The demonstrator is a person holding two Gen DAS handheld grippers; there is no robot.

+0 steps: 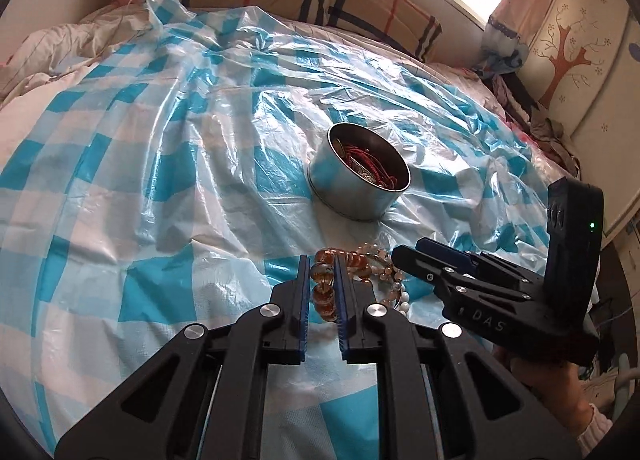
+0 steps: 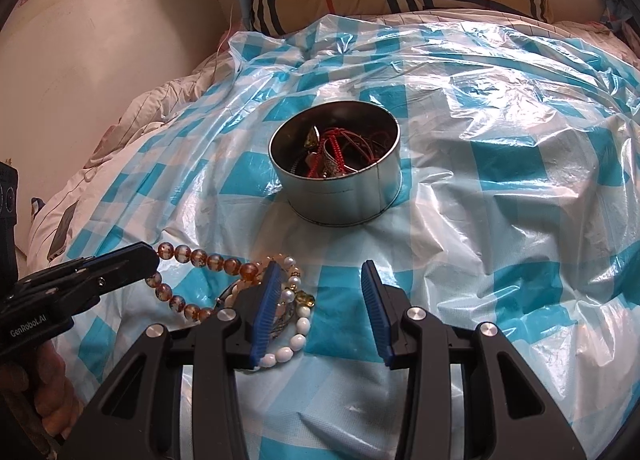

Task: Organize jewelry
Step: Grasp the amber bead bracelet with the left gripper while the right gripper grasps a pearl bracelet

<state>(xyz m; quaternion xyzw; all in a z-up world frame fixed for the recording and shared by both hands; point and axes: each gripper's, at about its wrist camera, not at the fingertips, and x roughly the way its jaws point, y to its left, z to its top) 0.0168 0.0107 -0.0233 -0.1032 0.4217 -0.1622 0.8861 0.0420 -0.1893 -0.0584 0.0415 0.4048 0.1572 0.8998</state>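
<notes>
Amber beads (image 1: 322,287) sit pinched between my left gripper's (image 1: 322,302) nearly closed fingers, down on the sheet (image 1: 140,188). Right gripper (image 2: 320,306) hangs with fingers spread wide, holding nothing, its left pad over the white beads (image 2: 294,344) in the small pile. Beyond stands the tin (image 2: 344,188), open-topped, already holding red cords and metal pieces, so I judge the sorting partly done: this amber strand and the pale bracelets remain. Open sheet lies between pile and tin, with nothing standing in the way. That crinkly plastic and soft bed could let the tin tip.
</notes>
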